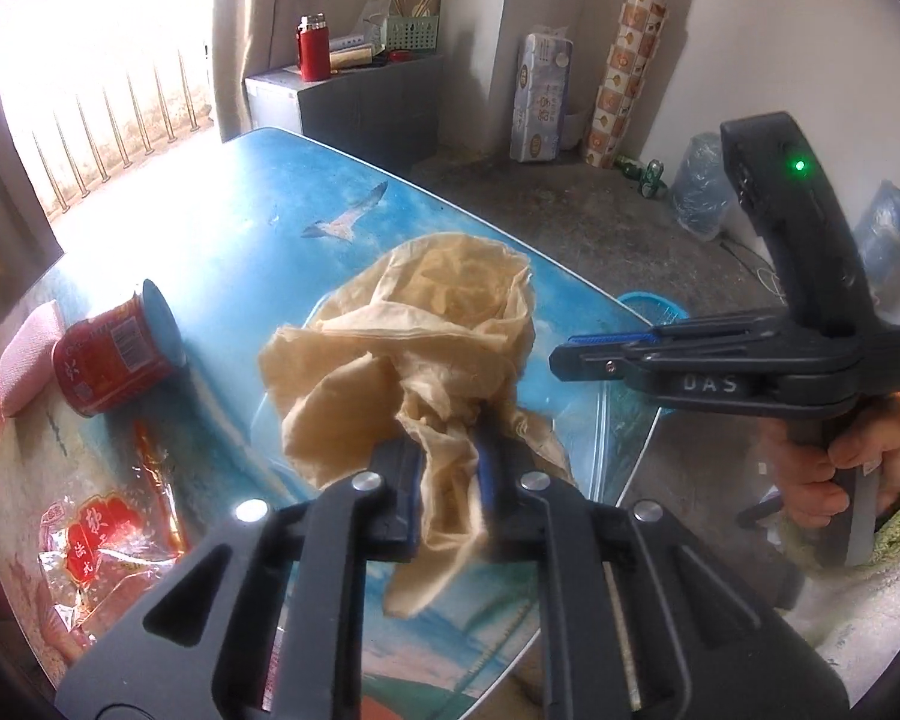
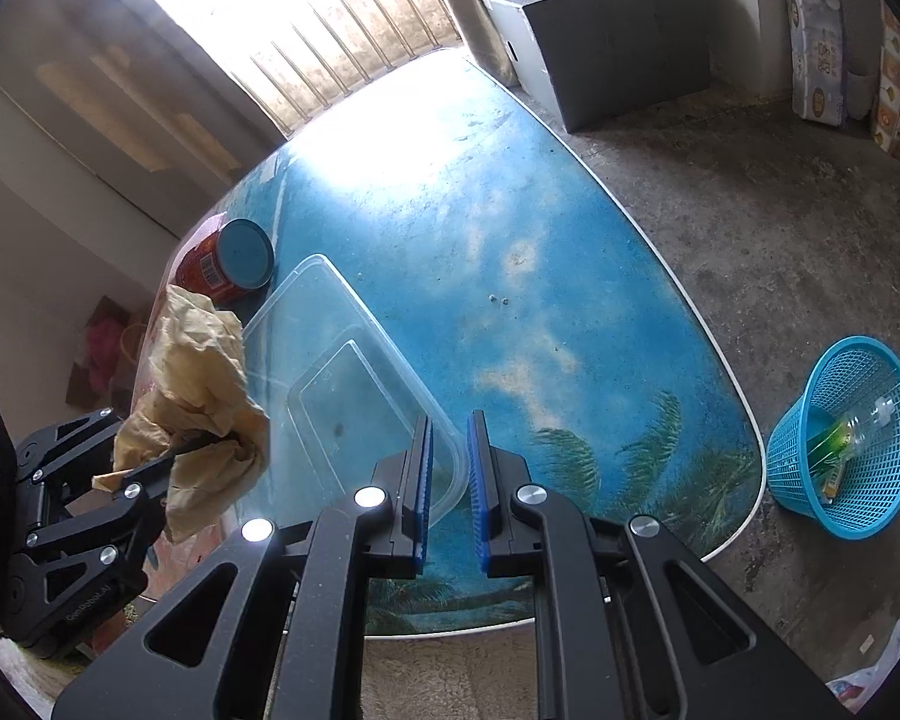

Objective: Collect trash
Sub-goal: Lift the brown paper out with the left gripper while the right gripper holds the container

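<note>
Clamped between my left gripper's (image 1: 450,474) blue pads, a crumpled tan paper wad (image 1: 414,354) hangs lifted above the table (image 2: 450,228). My right gripper (image 2: 450,480) sits nearly closed with nothing between its pads, above a clear plastic container (image 2: 342,372) that looks empty. On the floor, a blue mesh basket (image 2: 852,438) tilts, holding a plastic bottle (image 2: 852,432). I see a red can (image 1: 114,360) on its side and a red snack wrapper (image 1: 108,540) on the glossy sky-and-palm tabletop. Bright window bars glare behind.
</note>
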A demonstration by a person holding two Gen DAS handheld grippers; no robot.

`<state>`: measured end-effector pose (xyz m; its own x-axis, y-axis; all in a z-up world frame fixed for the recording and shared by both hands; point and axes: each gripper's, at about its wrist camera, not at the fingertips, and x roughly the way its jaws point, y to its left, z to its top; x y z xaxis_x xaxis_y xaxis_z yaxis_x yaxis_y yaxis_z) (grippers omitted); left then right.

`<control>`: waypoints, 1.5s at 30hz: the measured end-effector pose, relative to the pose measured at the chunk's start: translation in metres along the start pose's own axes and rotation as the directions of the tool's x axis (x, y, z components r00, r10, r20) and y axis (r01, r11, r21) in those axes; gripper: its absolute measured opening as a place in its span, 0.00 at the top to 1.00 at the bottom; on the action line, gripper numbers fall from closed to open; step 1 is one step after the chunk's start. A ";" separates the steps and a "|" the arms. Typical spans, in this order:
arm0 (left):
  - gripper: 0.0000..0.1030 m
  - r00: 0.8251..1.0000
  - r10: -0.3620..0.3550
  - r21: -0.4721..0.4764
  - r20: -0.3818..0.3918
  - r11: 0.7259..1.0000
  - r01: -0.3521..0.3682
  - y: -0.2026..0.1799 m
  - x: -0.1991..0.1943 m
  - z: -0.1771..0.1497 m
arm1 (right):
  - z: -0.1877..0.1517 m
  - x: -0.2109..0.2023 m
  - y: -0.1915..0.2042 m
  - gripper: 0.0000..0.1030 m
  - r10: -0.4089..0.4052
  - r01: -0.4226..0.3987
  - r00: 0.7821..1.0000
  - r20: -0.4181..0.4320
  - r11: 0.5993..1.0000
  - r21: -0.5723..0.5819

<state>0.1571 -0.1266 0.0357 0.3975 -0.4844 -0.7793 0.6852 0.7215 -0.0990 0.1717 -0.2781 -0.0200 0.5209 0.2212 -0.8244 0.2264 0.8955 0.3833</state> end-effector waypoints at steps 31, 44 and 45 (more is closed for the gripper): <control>0.88 0.983 0.142 -0.126 0.114 0.984 -0.127 0.005 -0.026 0.005 | -0.021 -0.045 -0.035 0.91 -0.153 0.146 0.982 0.108 0.987 0.066; 0.88 0.987 0.139 -0.101 0.085 0.986 -0.130 0.008 -0.009 0.007 | 0.004 -0.020 -0.025 0.62 -0.227 0.231 0.971 0.078 0.972 -0.048; 0.88 0.986 0.141 -0.100 0.084 0.986 -0.133 0.008 -0.009 0.007 | 0.004 -0.016 -0.024 0.63 -0.232 0.237 0.970 0.075 0.970 -0.056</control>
<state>0.1629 -0.1202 0.0460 0.5399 -0.4173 -0.7310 0.5622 0.8251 -0.0559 0.1611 -0.3046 -0.0147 0.5142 -0.0223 -0.8574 0.2967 0.9425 0.1535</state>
